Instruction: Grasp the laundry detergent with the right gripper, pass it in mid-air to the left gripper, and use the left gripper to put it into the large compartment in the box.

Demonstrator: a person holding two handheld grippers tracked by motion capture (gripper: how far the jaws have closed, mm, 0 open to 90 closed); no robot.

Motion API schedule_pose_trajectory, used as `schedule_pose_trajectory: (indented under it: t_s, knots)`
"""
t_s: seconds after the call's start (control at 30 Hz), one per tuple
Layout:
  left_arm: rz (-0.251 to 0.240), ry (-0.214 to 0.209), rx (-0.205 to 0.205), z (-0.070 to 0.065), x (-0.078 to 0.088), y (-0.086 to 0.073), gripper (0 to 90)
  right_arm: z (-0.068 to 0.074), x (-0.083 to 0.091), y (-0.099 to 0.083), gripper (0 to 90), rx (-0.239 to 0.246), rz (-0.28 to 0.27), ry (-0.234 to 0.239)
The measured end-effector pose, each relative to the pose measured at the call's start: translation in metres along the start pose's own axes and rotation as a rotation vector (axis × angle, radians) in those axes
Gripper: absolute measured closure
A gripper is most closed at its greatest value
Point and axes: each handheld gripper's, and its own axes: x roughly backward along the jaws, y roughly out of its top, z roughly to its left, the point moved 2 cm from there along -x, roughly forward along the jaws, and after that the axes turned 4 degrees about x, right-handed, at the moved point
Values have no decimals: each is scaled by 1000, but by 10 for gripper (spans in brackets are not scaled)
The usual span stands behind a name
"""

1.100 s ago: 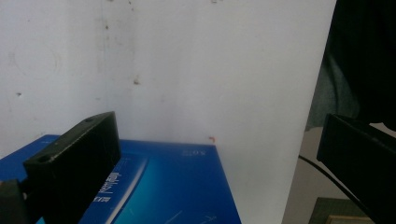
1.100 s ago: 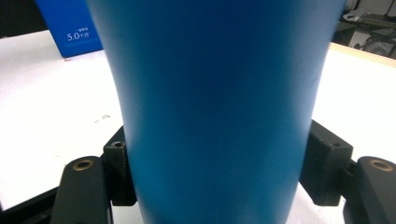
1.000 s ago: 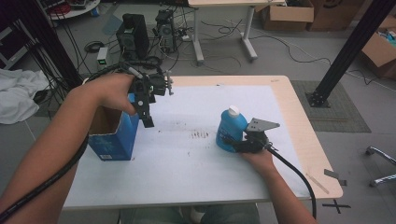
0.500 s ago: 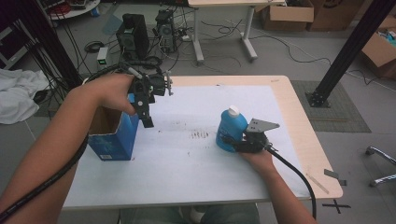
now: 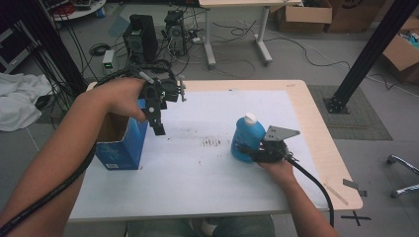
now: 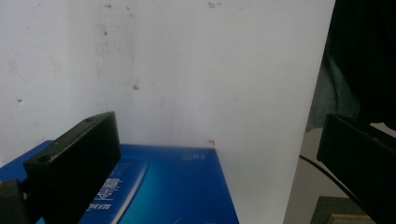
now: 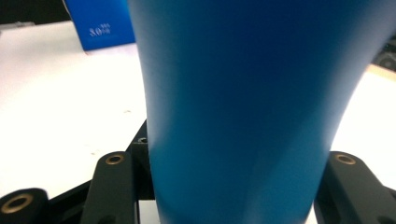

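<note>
Right claw [image 5: 245,148] had just been closing and clenched the blue bottle [image 5: 248,138], which stood upright right of centre on the white worktop [image 5: 207,182]. Left claw [image 5: 157,118] hung released, jaws wide, beside the open blue box [image 5: 120,143] at the worktop's left, well apart from the bottle, with bare stained surface between.

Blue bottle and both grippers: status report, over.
Right gripper has just been closing, now shut on blue bottle, upright on table. Left gripper open, empty, above blue box. Nothing between.

Blue bottle [image 5: 246,143], white cap; blue box [image 5: 118,143]; white table [image 5: 197,168].
</note>
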Motion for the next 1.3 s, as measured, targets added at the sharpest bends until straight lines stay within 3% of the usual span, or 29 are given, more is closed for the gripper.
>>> schedule_pose_trajectory:
  t_s: [0.1,0.4,0.73,1.03,1.3]
  knots:
    - [1,1,-5,0,0,1,1,0,7,5,446,-7,-14,14]
    - [-5,3,-11,0,2,3,1,0,41,29,449,37,-1,14]
    - [-10,7,-17,-1,5,2,1,26,56,63,449,78,-8,122]
    - [-8,8,-26,-8,8,6,1,52,29,81,448,124,-9,236]
    - [3,9,-34,-16,13,3,1,62,-8,89,447,126,-16,298]
